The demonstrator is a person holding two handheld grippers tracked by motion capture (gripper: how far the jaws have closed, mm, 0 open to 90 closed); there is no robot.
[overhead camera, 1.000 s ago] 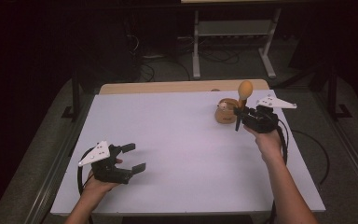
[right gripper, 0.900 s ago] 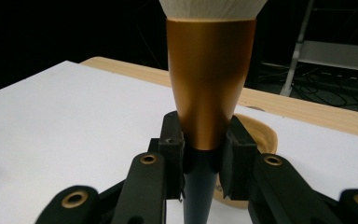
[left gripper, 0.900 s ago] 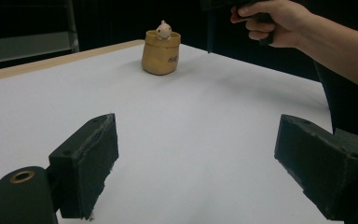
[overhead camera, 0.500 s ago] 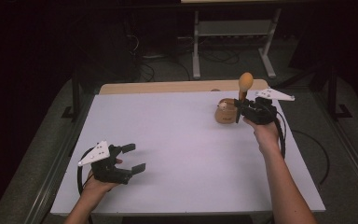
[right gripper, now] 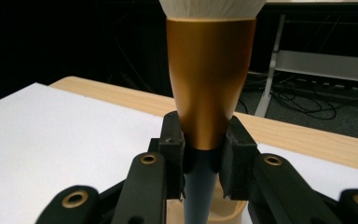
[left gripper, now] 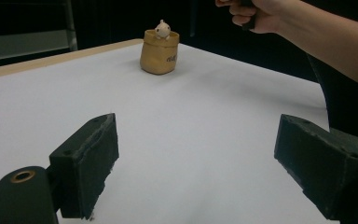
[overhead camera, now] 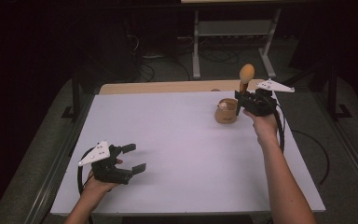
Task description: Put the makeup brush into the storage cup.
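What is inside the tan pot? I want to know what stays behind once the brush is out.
A small cream figure pokes above the rim of the tan pot; its walls hide anything deeper.

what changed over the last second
The right gripper, shut on the brush, lifted it a little higher and toward the far edge, above the pot. The grip did not change. The left gripper stayed put near the front of the table, jaws open, and the pot did not move.
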